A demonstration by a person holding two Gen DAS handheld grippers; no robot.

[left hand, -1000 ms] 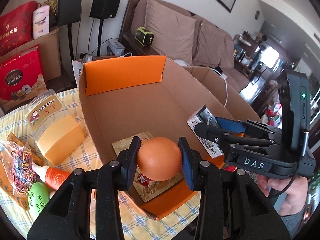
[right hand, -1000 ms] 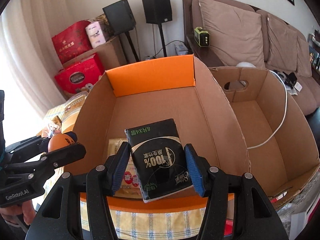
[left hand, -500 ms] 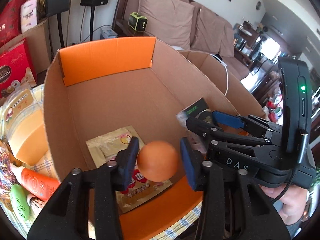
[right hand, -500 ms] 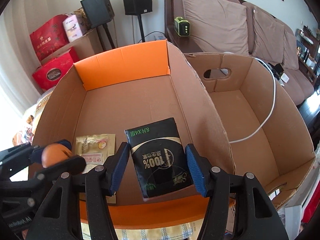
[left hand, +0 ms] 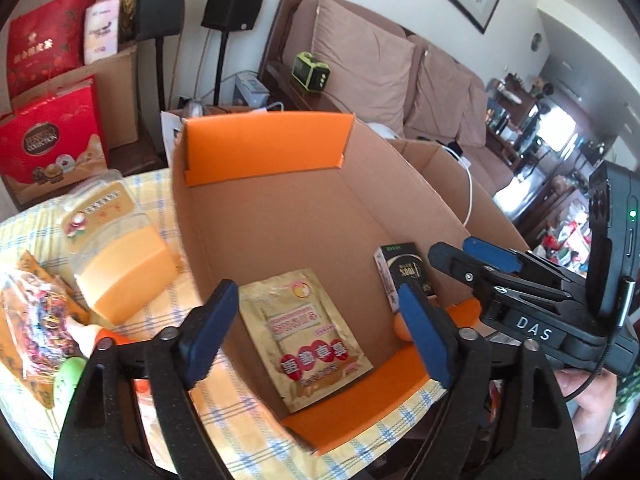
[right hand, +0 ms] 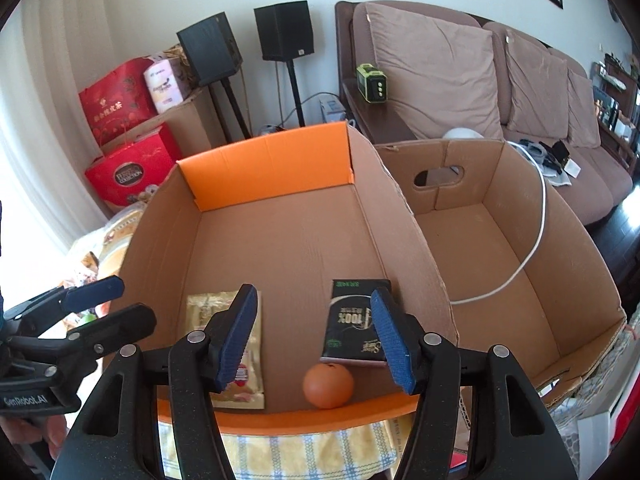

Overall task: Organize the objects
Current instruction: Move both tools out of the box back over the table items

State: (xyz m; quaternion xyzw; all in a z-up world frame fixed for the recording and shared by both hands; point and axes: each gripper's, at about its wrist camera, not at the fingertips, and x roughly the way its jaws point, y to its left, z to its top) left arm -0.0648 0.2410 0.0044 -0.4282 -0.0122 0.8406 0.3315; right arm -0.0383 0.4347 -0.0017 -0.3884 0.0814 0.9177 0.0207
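An open cardboard box (right hand: 280, 176) with orange flaps holds an orange ball (right hand: 328, 385), a black tissue pack (right hand: 356, 322) and a gold snack pouch (right hand: 240, 376). In the left wrist view the pouch (left hand: 308, 328) lies on the box floor, the tissue pack (left hand: 400, 272) leans at the right wall, and the ball (left hand: 400, 326) peeks from behind my right finger. My left gripper (left hand: 316, 332) is open and empty above the box's near edge. My right gripper (right hand: 316, 336) is open and empty above the ball and tissue pack.
Left of the box on the checked tablecloth (left hand: 36, 224) lie a clear tub with a yellow block (left hand: 120, 256), a bag of rubber bands (left hand: 36, 316), an orange tube and a green egg shape (left hand: 68, 376). A second open cardboard box (right hand: 500, 240) with a white cable stands to the right.
Both grippers opened. The orange ball dropped from the left gripper and the tissue pack from the right gripper; both now rest on the box floor. Both grippers pulled back slightly.
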